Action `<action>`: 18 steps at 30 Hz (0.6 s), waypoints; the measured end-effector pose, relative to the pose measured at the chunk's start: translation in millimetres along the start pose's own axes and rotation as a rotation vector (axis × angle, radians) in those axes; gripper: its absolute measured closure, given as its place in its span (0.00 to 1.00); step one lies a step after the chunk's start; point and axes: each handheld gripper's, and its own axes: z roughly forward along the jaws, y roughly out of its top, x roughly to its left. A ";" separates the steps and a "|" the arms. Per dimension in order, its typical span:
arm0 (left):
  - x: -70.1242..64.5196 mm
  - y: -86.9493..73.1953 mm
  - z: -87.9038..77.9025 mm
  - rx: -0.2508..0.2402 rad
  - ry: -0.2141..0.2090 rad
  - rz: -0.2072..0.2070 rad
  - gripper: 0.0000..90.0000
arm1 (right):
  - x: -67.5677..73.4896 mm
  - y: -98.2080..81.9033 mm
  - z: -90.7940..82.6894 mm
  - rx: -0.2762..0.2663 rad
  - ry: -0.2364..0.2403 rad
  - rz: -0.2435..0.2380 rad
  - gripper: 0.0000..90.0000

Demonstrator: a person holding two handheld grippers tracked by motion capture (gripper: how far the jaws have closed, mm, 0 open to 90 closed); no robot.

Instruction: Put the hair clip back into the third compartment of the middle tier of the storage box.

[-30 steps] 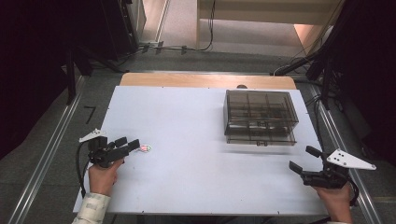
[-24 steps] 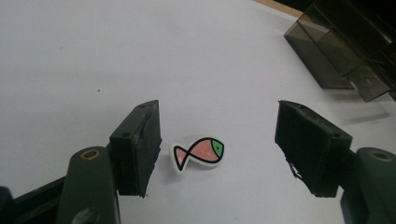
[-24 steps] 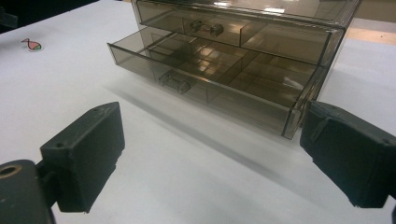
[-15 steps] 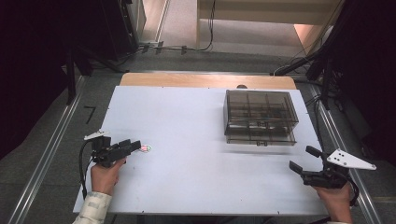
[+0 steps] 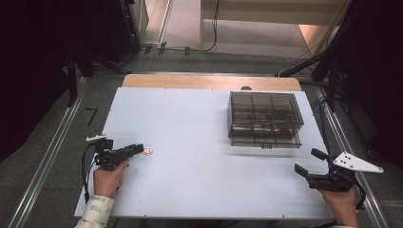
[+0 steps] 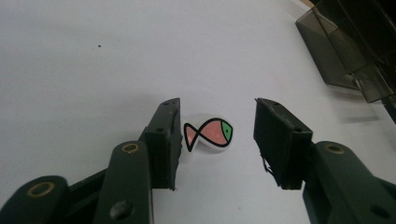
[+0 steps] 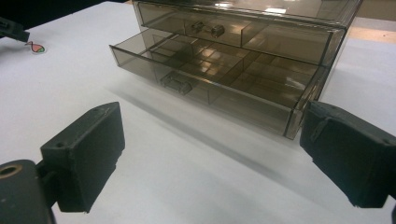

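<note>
A small round fish sticker (image 6: 208, 133) lies flat on the white table (image 5: 190, 123), near its left edge, between the jaws of my left gripper (image 6: 217, 130). Those jaws are spread, one on each side of the sticker; the left one is just beside its tail, and I cannot tell whether it touches. Well apart, toward the far right of the table, stands a smoky clear drawer box (image 7: 243, 60) with its lower drawer (image 7: 205, 74) pulled out. My right gripper (image 7: 210, 154) hovers near it, jaws wide and holding nothing.
</note>
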 end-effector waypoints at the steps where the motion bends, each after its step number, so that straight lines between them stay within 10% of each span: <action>1: 0.0 0.0 0.0 0.000 0.000 0.000 0.61 | 0.0 0.0 0.0 0.000 0.000 0.000 0.06; 18: 1.7 -1.3 5.4 0.027 0.020 -0.023 0.78 | -0.3 -0.2 0.1 0.001 0.000 0.000 0.06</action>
